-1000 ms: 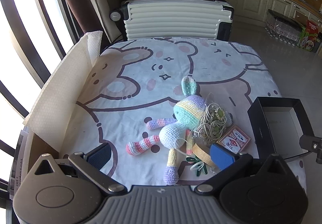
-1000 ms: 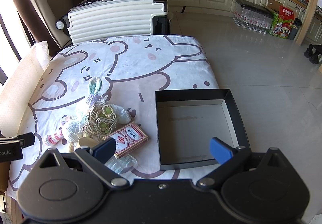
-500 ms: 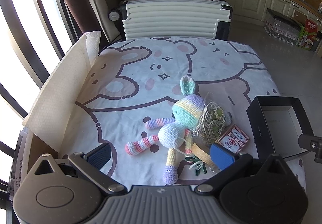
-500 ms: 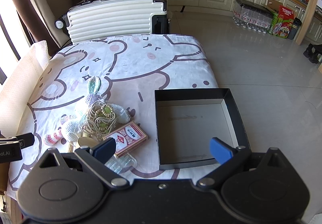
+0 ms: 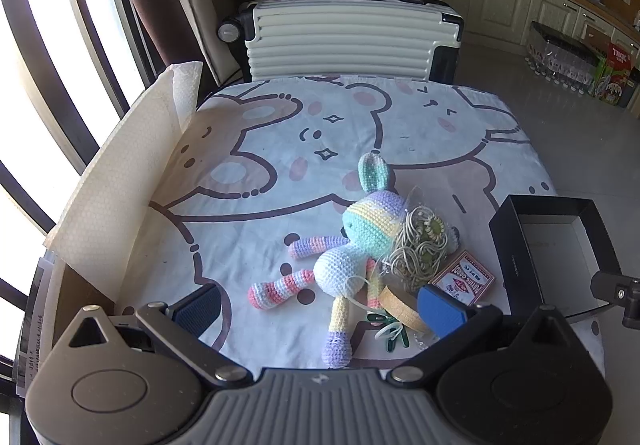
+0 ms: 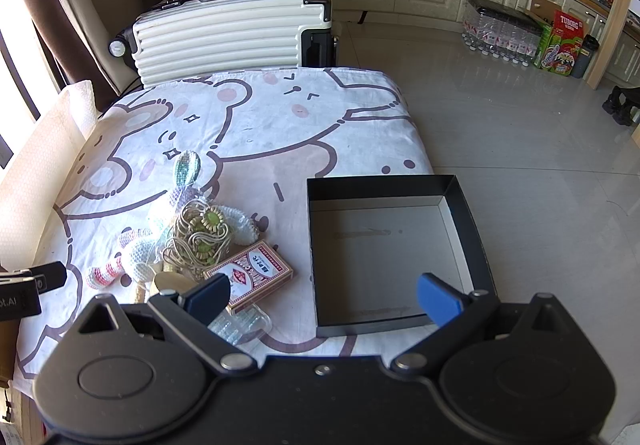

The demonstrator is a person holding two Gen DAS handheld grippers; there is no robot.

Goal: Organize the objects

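Observation:
A pastel crocheted bunny (image 5: 352, 245) (image 6: 140, 245) lies on the bear-print cloth (image 5: 280, 165). A bag of beige cord with green beads (image 5: 416, 245) (image 6: 200, 237) rests against it, beside a red deck of playing cards (image 5: 466, 279) (image 6: 252, 271). Tape roll (image 5: 400, 307), green clips (image 5: 394, 335) and a clear blister pack (image 6: 240, 325) lie near the front edge. An empty black box (image 6: 392, 249) (image 5: 560, 245) sits at the right edge. My left gripper (image 5: 320, 309) hangs open over the bunny's legs. My right gripper (image 6: 324, 297) stands open near the box's front left corner.
A white ribbed suitcase (image 5: 348, 37) (image 6: 232, 33) stands behind the table. White honeycomb paper (image 5: 120, 181) rises along the left edge by the window. Tiled floor (image 6: 520, 149), bottled water and a green carton (image 6: 560, 41) lie to the right.
Both views have shifted only slightly; the left gripper has drifted a little back. Both grippers stay open and no object has moved.

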